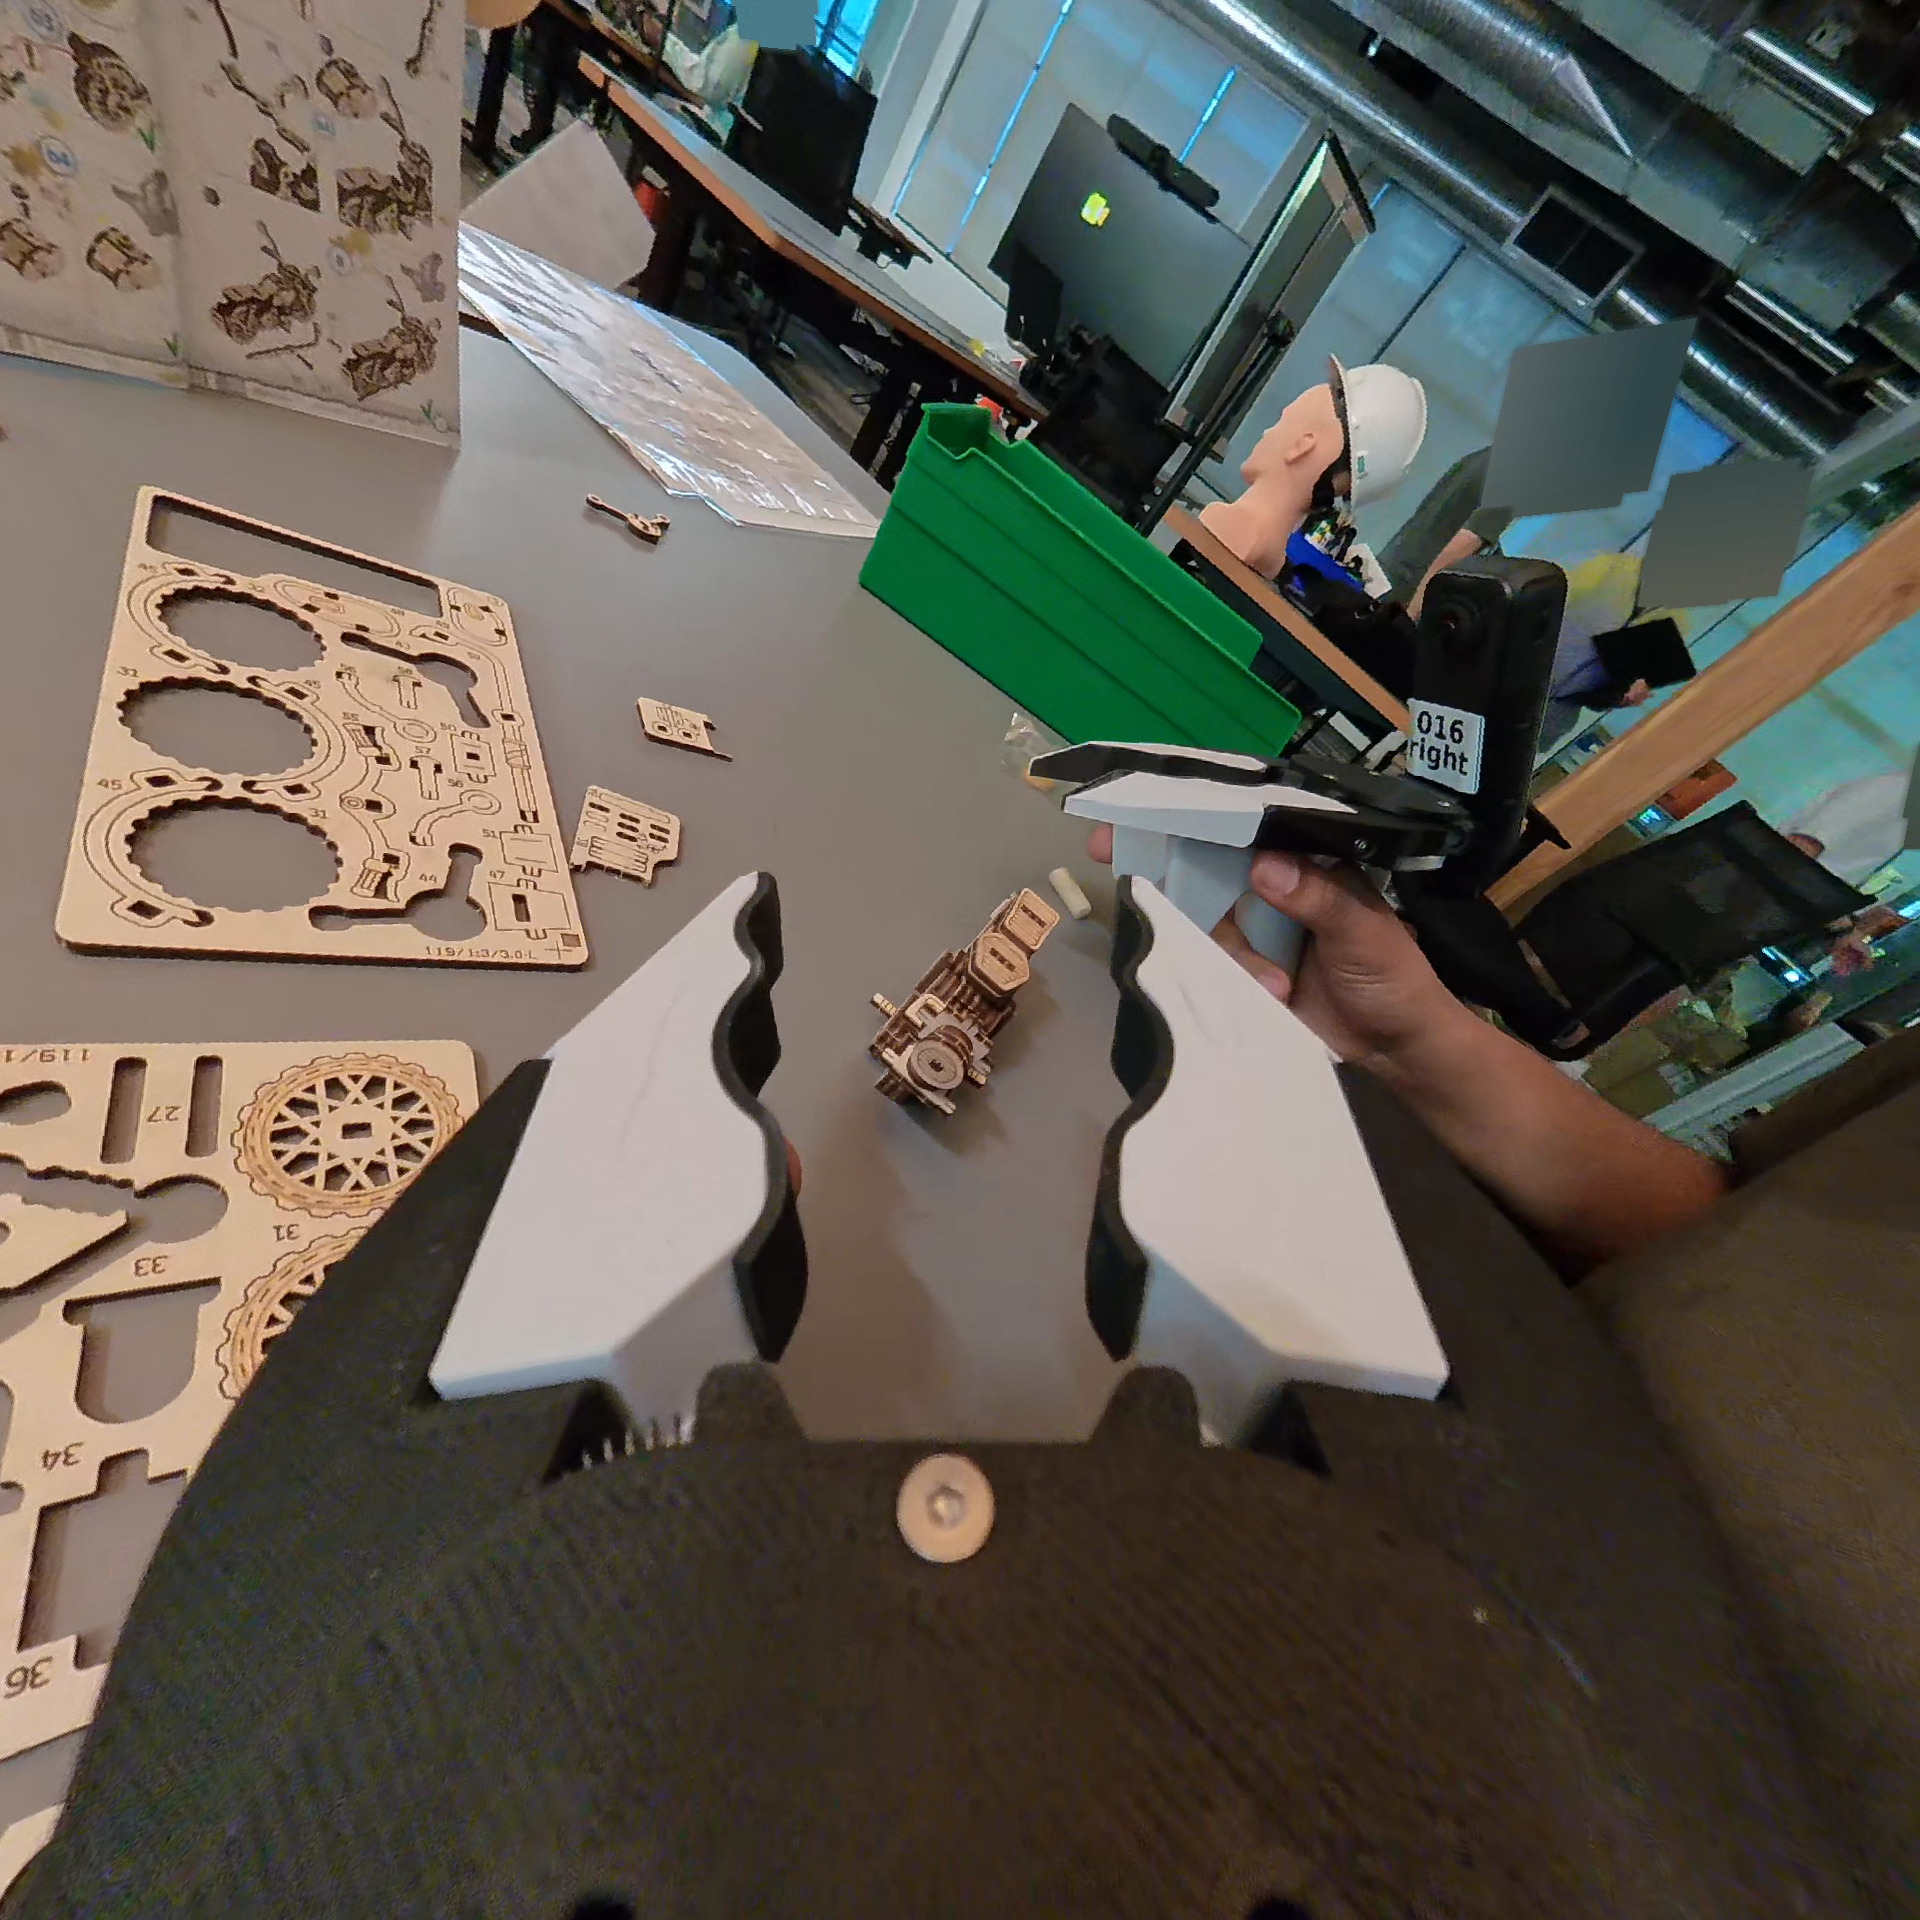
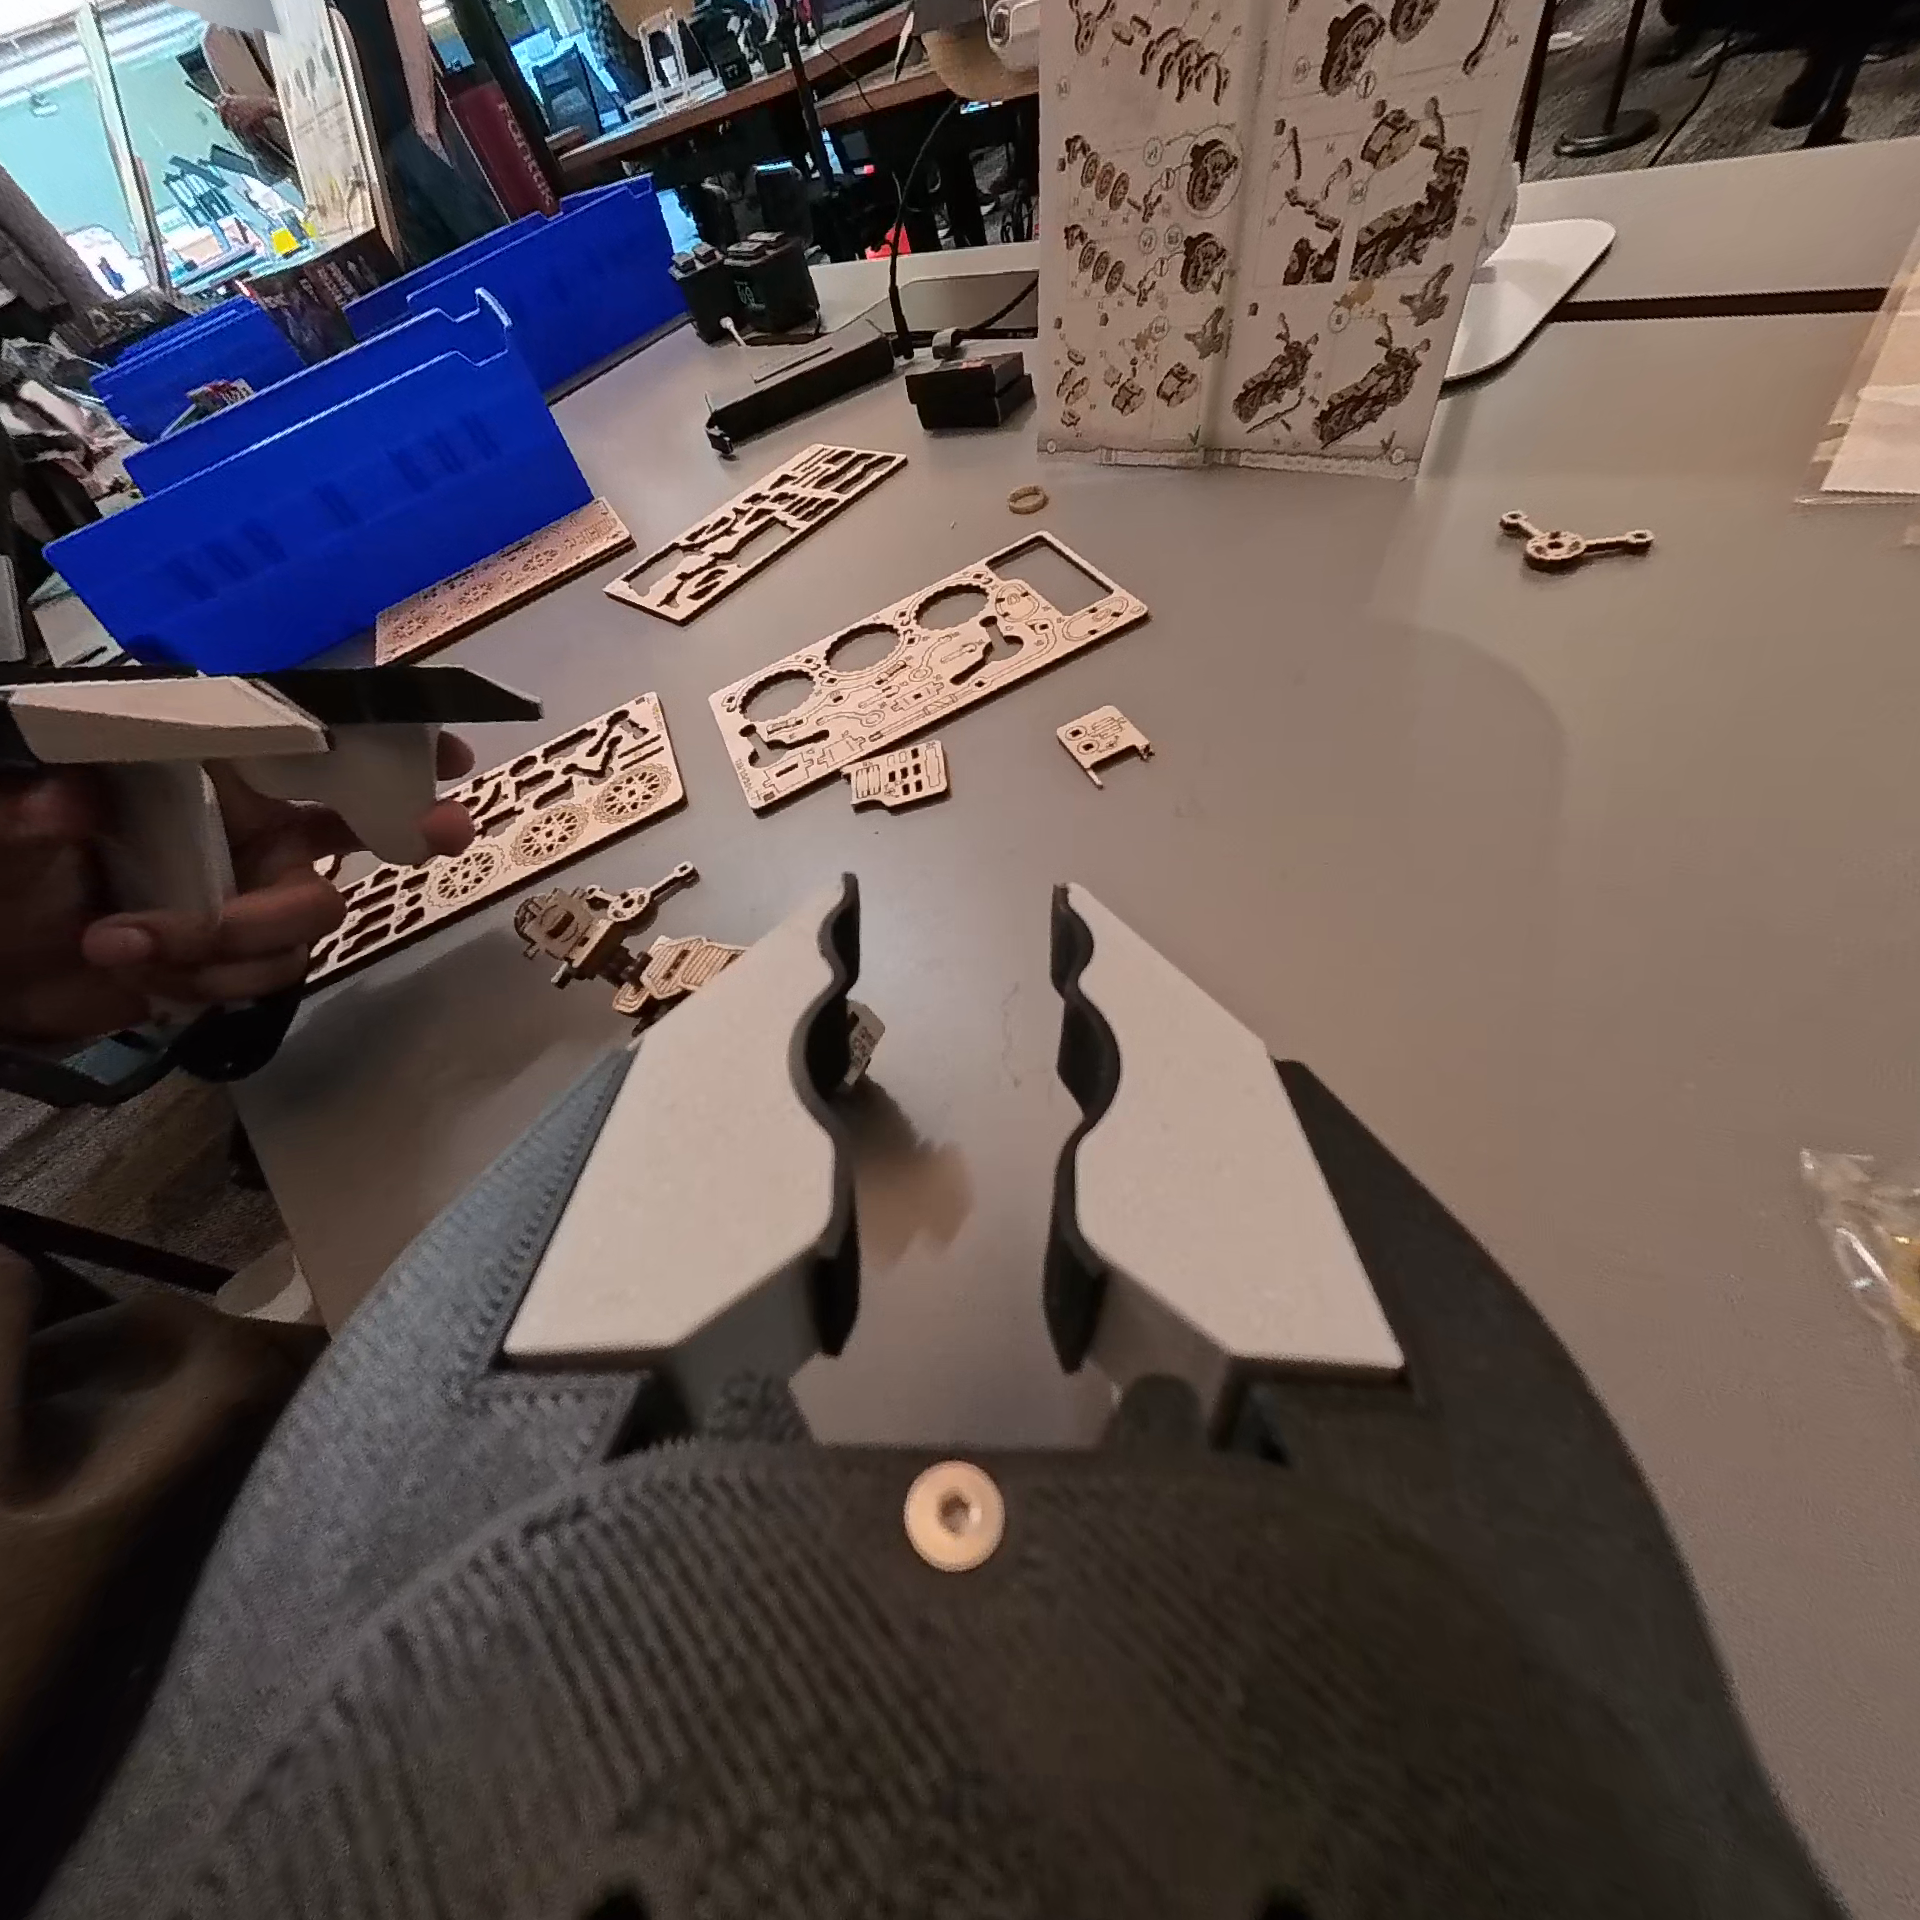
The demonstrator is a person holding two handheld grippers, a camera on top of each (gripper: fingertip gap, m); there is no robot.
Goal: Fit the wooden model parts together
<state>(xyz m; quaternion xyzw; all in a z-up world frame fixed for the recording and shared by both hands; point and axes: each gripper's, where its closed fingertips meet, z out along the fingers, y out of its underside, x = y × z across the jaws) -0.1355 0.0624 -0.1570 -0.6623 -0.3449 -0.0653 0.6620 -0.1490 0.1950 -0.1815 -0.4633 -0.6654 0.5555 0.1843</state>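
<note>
A small brown wooden model assembly [image 1: 961, 1003] lies on the grey table [image 1: 727, 644], just ahead of and between the tips of my open, empty left gripper [image 1: 951, 904]. My right gripper [image 1: 1055, 787] hovers to the right, beyond the assembly, held by a hand. In the right wrist view my right gripper [image 2: 956, 894] is open and empty. The assembly [image 2: 613, 945] lies left of it, partly hidden behind its left finger. The left gripper [image 2: 426, 724] shows at the far left.
Laser-cut wooden sheets [image 1: 312, 727] [image 1: 156, 1247] [image 2: 925, 686] and loose small parts [image 1: 675, 722] [image 1: 623, 831] [image 2: 1574, 542] lie around. An instruction sheet [image 2: 1247, 229] stands at the back. A green bin [image 1: 1060, 592] and blue bins [image 2: 312, 499] flank the table.
</note>
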